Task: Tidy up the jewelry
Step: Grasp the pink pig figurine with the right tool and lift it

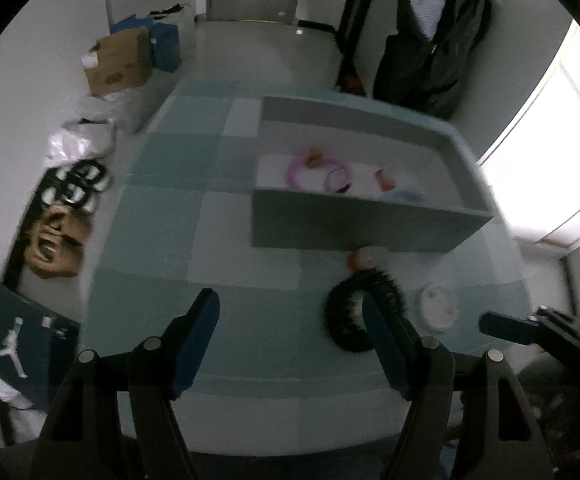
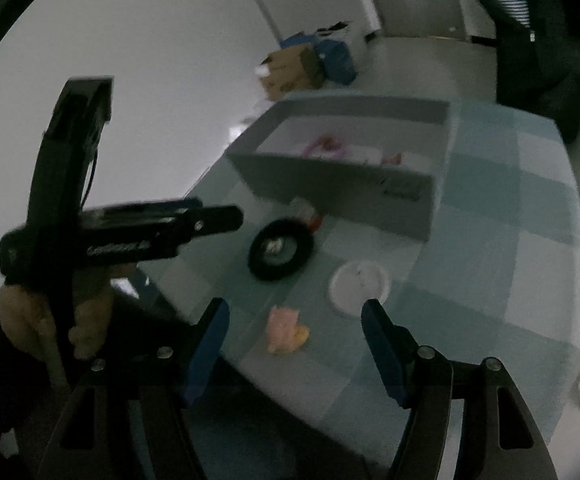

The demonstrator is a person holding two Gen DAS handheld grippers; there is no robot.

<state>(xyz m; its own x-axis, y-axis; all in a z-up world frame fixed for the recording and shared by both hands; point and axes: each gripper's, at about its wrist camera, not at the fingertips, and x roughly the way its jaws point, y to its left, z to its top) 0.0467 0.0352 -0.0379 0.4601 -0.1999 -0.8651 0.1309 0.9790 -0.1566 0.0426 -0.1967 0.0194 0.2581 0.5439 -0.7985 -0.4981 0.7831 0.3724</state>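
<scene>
A grey open box point(image 1: 354, 224) stands on the checked teal tablecloth point(image 1: 193, 216); it also shows in the right wrist view point(image 2: 330, 184). Inside lie a pink ring bracelet point(image 1: 296, 168), a dark bracelet point(image 1: 336, 182) and small orange pieces. In front of the box lie a black furry ring point(image 1: 344, 320) point(image 2: 281, 256), a white round lid point(image 1: 436, 308) point(image 2: 360, 286), a small orange-white item point(image 1: 362, 258) and a pink-orange trinket point(image 2: 285, 330). My left gripper point(image 1: 290, 344) is open and empty above the cloth, its right finger over the black ring. My right gripper point(image 2: 296, 340) is open and empty above the pink trinket.
The left gripper's body, held in a hand, fills the left of the right wrist view point(image 2: 89, 232). Cardboard boxes point(image 1: 117, 64), bags and shoes point(image 1: 57, 248) lie on the floor left of the table. A dark jacket point(image 1: 434, 52) hangs behind it.
</scene>
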